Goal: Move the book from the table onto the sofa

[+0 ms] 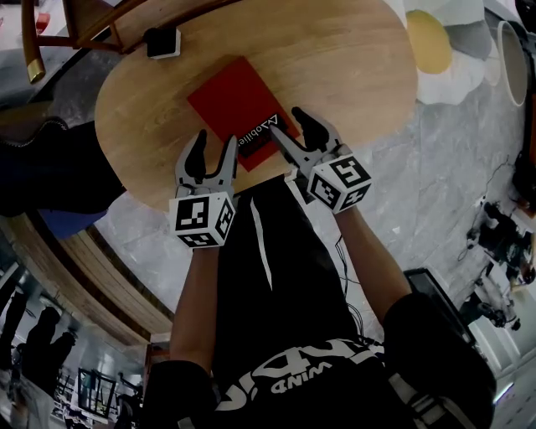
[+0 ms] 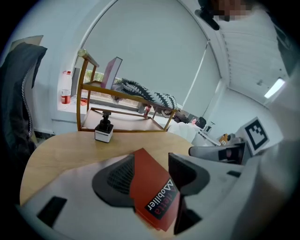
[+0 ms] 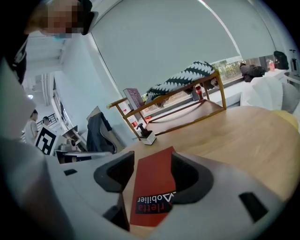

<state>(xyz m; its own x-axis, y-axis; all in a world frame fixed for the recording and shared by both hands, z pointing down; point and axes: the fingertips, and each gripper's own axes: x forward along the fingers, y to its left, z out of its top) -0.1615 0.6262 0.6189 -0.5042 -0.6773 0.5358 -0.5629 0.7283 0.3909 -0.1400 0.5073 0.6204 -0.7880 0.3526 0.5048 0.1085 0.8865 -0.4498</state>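
Note:
A red book (image 1: pixel 239 105) with a black title strip lies flat on the round wooden table (image 1: pixel 352 67), near its front edge. My left gripper (image 1: pixel 214 142) hovers open over the table edge, just left of the book's near corner. My right gripper (image 1: pixel 287 124) hangs open over the book's near right corner. In the left gripper view the book (image 2: pixel 157 201) shows between the spread jaws of the left gripper (image 2: pixel 149 171), below them. The right gripper view shows the same book (image 3: pixel 154 192) under the open right gripper (image 3: pixel 147 172). Neither gripper's pads press on the book.
A small white and black device (image 1: pixel 163 42) stands on the table's far side. A wooden frame chair (image 1: pixel 75 25) with a patterned blanket (image 2: pixel 145 96) stands behind the table. A yellow and white cushion (image 1: pixel 435 50) lies at the right. A dark jacket (image 2: pixel 18 93) hangs at left.

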